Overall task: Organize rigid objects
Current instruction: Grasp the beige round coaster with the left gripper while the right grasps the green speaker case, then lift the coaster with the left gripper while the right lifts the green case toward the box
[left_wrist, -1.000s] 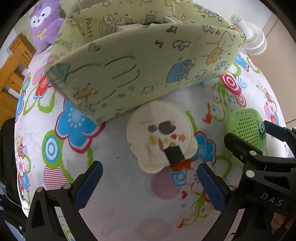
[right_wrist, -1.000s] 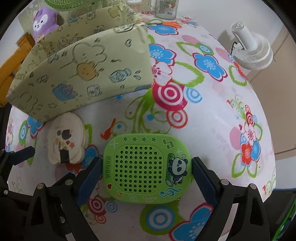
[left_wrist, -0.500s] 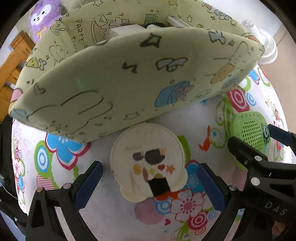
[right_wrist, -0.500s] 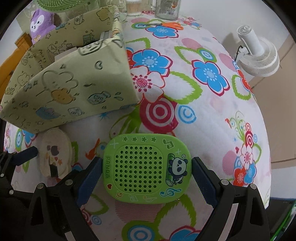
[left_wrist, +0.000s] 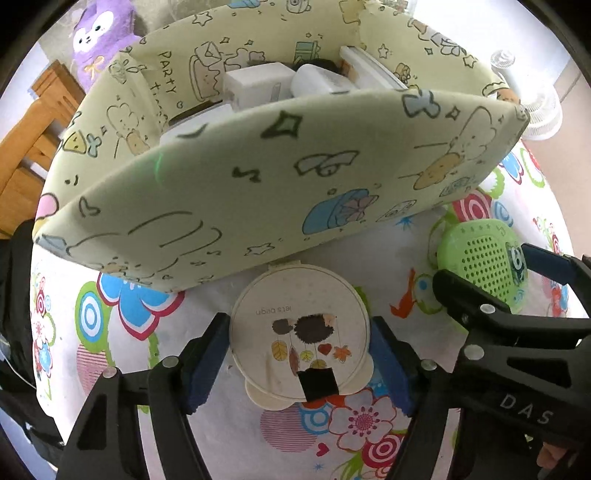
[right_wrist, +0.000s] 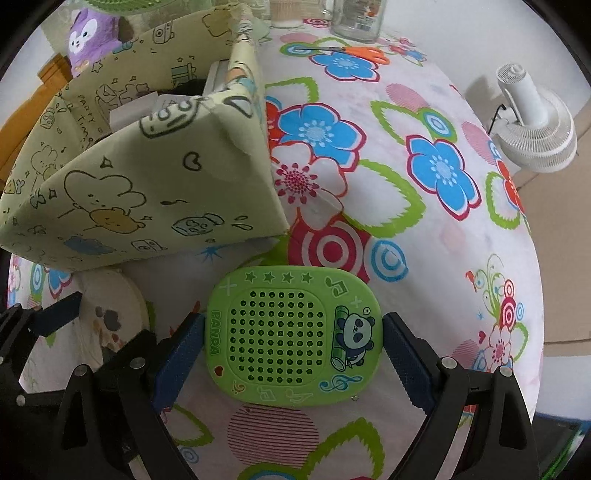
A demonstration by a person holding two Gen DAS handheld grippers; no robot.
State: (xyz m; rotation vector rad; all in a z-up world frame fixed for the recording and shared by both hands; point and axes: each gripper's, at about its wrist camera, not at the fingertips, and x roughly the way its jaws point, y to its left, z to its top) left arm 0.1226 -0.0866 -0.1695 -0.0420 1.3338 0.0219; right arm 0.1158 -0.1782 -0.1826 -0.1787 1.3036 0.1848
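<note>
My left gripper (left_wrist: 299,365) is shut on a round cream case (left_wrist: 299,332) with a hedgehog print, right in front of the pale green fabric storage box (left_wrist: 258,177). My right gripper (right_wrist: 291,354) is shut on a green panda case (right_wrist: 291,336), held above the flowered tablecloth just right of the box (right_wrist: 147,184). The green case also shows in the left wrist view (left_wrist: 480,254), and the cream case in the right wrist view (right_wrist: 110,314). White boxes (left_wrist: 255,85) lie inside the storage box.
A purple plush toy (left_wrist: 103,33) sits behind the box. A white fan (right_wrist: 535,122) stands off the table's right side. Orange scissors (right_wrist: 354,51) and a glass jar (right_wrist: 358,18) are at the far edge. A wooden chair (left_wrist: 33,122) is at left.
My left gripper moved forward and closed its fingers on the cream case. My right gripper carried the green case forward, nearer the box's right corner.
</note>
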